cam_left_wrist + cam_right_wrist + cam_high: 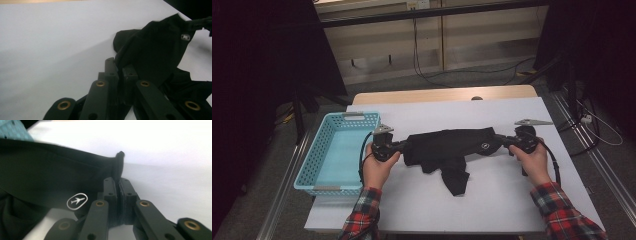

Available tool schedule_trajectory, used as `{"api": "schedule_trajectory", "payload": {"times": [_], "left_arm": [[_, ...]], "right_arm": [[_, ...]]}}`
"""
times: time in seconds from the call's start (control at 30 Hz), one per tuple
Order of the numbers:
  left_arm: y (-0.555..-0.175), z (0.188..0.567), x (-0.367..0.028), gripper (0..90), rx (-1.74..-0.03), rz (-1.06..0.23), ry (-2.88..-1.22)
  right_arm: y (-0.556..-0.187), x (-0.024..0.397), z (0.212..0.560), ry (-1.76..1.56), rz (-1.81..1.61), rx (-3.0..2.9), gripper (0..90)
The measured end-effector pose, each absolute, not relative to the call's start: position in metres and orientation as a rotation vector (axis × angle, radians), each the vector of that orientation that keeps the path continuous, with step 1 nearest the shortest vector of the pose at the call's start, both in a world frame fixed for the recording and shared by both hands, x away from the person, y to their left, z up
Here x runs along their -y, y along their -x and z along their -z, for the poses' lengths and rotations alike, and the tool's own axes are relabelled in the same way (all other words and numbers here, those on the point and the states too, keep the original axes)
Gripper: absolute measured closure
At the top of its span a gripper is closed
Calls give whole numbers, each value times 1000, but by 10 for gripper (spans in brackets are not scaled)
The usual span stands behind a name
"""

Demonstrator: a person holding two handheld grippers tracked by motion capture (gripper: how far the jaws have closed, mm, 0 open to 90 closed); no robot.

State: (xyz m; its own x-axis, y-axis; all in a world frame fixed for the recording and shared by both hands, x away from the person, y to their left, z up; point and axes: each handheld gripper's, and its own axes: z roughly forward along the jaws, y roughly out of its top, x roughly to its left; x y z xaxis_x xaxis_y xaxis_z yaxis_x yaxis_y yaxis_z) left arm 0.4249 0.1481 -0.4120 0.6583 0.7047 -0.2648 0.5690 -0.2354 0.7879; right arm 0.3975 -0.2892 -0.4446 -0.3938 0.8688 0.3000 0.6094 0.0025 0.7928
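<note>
Left tool (119, 68) clamps black garment (451, 146) edge | right tool (119, 185) clamps opposite edge | blue basket (323, 155) beside left hand (378, 167)

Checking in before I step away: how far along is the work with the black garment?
Done: both grippers, left and right, are shut on opposite ends of the garment, stretched between them over the table. Left: folding it, perhaps placing it in the basket.
</note>
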Motion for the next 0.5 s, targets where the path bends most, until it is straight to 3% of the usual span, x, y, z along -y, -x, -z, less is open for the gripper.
{"api": "schedule_trajectory", "payload": {"times": [0.2,0.5], "left_arm": [[-424,416,-141,847,-998,-141,-1925],[-431,416,-132,691,-1001,-162,-1860]], "right_arm": [[-377,304,436,-1543,-1342,-1988,872],[-369,304,440,-1551,-1295,-2029,869]]}}
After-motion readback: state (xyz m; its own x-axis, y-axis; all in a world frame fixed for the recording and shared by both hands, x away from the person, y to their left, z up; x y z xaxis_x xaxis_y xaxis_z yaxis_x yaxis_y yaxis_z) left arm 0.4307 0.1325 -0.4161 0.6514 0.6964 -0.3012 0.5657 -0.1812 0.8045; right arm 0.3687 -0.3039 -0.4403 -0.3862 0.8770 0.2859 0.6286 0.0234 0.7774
